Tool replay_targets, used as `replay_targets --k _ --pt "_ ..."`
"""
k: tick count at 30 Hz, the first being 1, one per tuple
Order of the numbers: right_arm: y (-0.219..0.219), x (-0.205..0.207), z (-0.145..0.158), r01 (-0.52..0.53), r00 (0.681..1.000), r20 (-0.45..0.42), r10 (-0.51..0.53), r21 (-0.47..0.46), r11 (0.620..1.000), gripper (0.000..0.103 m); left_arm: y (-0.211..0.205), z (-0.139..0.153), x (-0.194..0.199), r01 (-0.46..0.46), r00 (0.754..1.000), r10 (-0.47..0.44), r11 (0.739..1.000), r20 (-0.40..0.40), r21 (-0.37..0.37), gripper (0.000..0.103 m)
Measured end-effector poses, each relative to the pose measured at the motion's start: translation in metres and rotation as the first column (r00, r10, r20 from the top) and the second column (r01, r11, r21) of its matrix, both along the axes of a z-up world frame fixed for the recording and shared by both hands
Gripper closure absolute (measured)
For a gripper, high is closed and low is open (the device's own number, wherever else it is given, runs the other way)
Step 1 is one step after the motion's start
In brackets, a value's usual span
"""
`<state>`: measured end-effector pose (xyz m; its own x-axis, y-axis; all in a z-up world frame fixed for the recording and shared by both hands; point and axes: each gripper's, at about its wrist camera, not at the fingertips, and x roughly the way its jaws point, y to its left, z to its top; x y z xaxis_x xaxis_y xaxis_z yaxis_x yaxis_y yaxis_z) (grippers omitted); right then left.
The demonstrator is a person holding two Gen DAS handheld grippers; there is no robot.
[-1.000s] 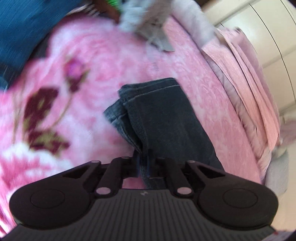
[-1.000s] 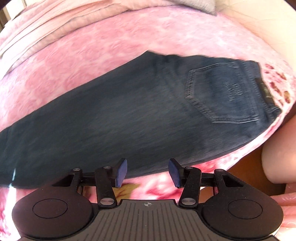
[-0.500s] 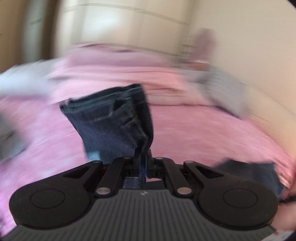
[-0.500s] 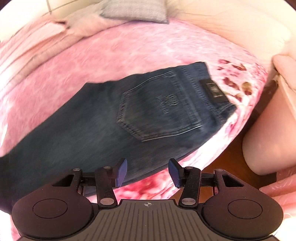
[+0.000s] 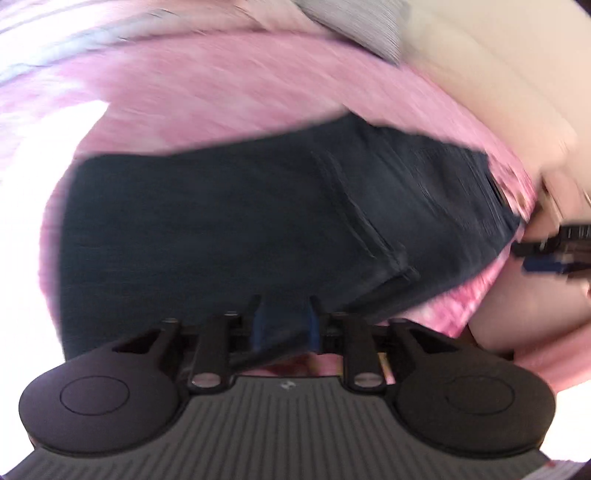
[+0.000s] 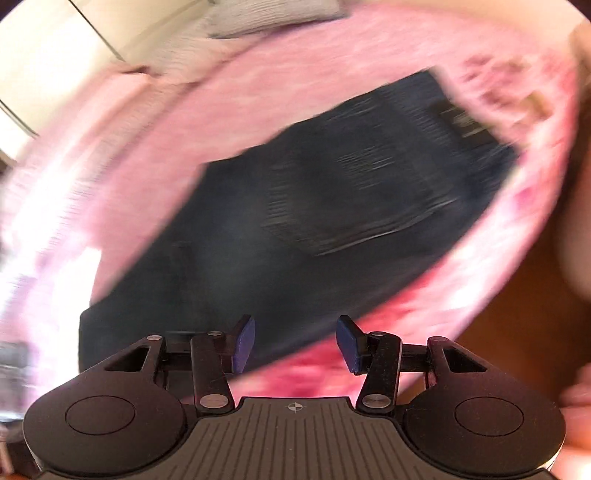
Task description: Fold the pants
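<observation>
Opening left hand-held gripper (image 5: pixel 283 322), dark blue denim pants (image 5: pixel 229 221) between jaws; right hand-held gripper (image 6: pixel 293 343) half-wide, empty. Waistband patch (image 6: pixel 463 122) blurred, unreadable. Pink floral bedspread (image 6: pixel 258 110) underneath.

Your left wrist camera sits just behind the left tool (image 5: pixel 283 325) and looks steeply down, close over the folded dark blue denim pants (image 5: pixel 229 229) on the pink floral blanket (image 5: pixel 229 88) of the bed. Your right wrist camera rides behind the right tool (image 6: pixel 295 343), tilted down alike, a little farther back. Both views share the pants' back pocket and the grey pillow (image 6: pixel 273 14) towards 12 o'clock. Your left view catches the right tool at 3 o'clock.
</observation>
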<state>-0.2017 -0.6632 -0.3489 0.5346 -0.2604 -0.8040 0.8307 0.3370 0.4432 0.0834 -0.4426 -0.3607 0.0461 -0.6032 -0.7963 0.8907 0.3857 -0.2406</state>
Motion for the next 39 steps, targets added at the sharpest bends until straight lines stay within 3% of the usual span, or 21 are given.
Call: replay_targets --k 2,4,9,17,19,20,21,23,25,28,30,32,34,36,38,39 --pt "0.004 0.017 -0.011 -0.030 0.993 0.118 0.024 0.049 0.998 0.056 0.018 0.007 0.015 -0.075 0.997 0.075 0.997 0.004 -0.008 0.082" --pt "0.004 0.035 -0.023 -0.060 0.984 0.170 0.045 0.085 0.995 0.056 0.028 0.008 0.034 -0.142 0.990 0.141 0.990 0.010 0.012 0.082" --pt "-0.003 0.059 -0.062 -0.043 0.982 0.189 -0.002 0.236 0.971 0.056 0.034 -0.002 0.056 -0.191 0.981 0.188 0.979 0.043 0.068 0.082" --pt "0.002 0.062 -0.088 0.017 0.943 0.301 -0.140 0.379 0.925 0.056 0.042 -0.015 0.071 -0.232 0.971 0.235 0.971 -0.050 0.064 0.082" --pt "0.001 0.068 -0.088 0.006 0.953 0.284 -0.110 0.344 0.939 0.057 0.043 -0.014 0.072 -0.220 0.973 0.224 0.973 -0.048 0.068 0.082" --pt "0.001 0.071 -0.087 0.001 0.959 0.268 -0.093 0.325 0.946 0.066 0.041 -0.015 0.072 -0.212 0.975 0.215 0.975 -0.046 0.070 0.082" --pt "0.001 0.075 -0.085 0.001 0.966 0.247 -0.079 0.301 0.954 0.086 0.041 -0.016 0.072 -0.204 0.977 0.208 0.976 -0.044 0.073 0.082" --pt "0.007 0.082 -0.076 -0.025 0.980 0.200 -0.018 0.212 0.977 0.088 0.041 -0.016 0.071 -0.189 0.980 0.193 0.979 -0.040 0.079 0.082" --pt "0.019 0.089 -0.053 -0.096 0.976 0.201 0.089 0.029 0.995 0.089 0.041 -0.016 0.071 -0.176 0.983 0.180 0.981 -0.036 0.082 0.082" --pt "0.036 0.087 -0.026 -0.139 0.972 0.165 0.166 -0.164 0.977 0.089 0.036 -0.017 0.069 -0.157 0.986 0.160 0.985 -0.038 0.071 0.083" --pt "0.034 0.075 -0.033 -0.083 0.988 0.118 0.102 -0.160 0.984 0.089 0.032 -0.021 0.066 -0.139 0.989 0.143 0.987 -0.044 0.075 0.083" --pt "0.026 0.065 -0.053 -0.057 0.995 0.080 0.065 -0.095 0.994 0.089 0.027 -0.026 0.060 -0.110 0.993 0.114 0.990 -0.033 0.091 0.084" --pt "0.024 0.069 -0.068 -0.104 0.993 0.042 0.107 -0.055 0.993 0.089 0.023 -0.030 0.054 -0.097 0.995 0.098 0.990 -0.007 0.104 0.084" --pt "0.024 0.071 -0.069 -0.141 0.990 0.005 0.141 -0.074 0.987 0.087 0.022 -0.033 0.054 -0.098 0.995 0.098 0.990 -0.001 0.106 0.084" --pt "0.017 0.072 -0.067 -0.133 0.991 -0.014 0.133 -0.039 0.990 0.081 0.021 -0.031 0.057 -0.104 0.994 0.106 0.988 -0.014 0.115 0.086" --pt "0.015 0.071 -0.062 -0.118 0.992 -0.040 0.116 -0.041 0.992 0.070 0.020 -0.029 0.058 -0.101 0.995 0.103 0.987 -0.011 0.123 0.088"
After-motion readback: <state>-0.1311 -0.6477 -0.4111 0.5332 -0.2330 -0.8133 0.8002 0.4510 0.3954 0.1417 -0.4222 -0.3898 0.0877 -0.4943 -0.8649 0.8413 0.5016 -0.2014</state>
